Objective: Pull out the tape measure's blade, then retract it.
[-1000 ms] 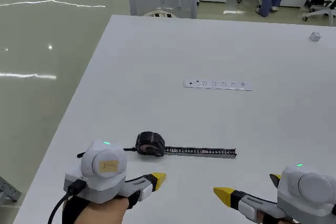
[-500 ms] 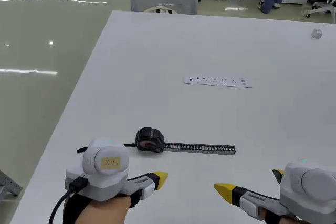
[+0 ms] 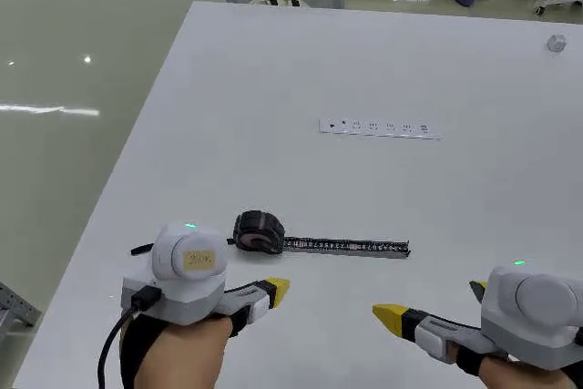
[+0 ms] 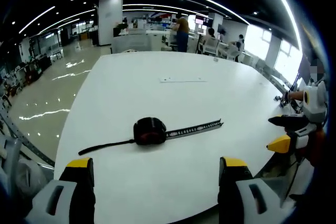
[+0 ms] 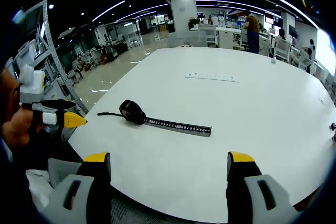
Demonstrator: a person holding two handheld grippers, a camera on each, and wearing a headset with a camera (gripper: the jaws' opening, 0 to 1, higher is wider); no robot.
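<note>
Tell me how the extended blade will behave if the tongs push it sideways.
The blade lies flat and thin on the table, so it would probably slide and swing about the case rather than roll. Lifted by its tip, it likely sags.

Tape measure (image 3: 260,230) blk; blade (image 3: 346,246) dark w/ pale marks. Table (image 3: 364,61) white. Left tool (image 4: 156,165), right tool (image 5: 169,158): yellow tips.

Blade (image 3: 346,246) markings too small to read; small grey object (image 3: 557,43) on far table (image 3: 273,88) unidentifiable.
</note>
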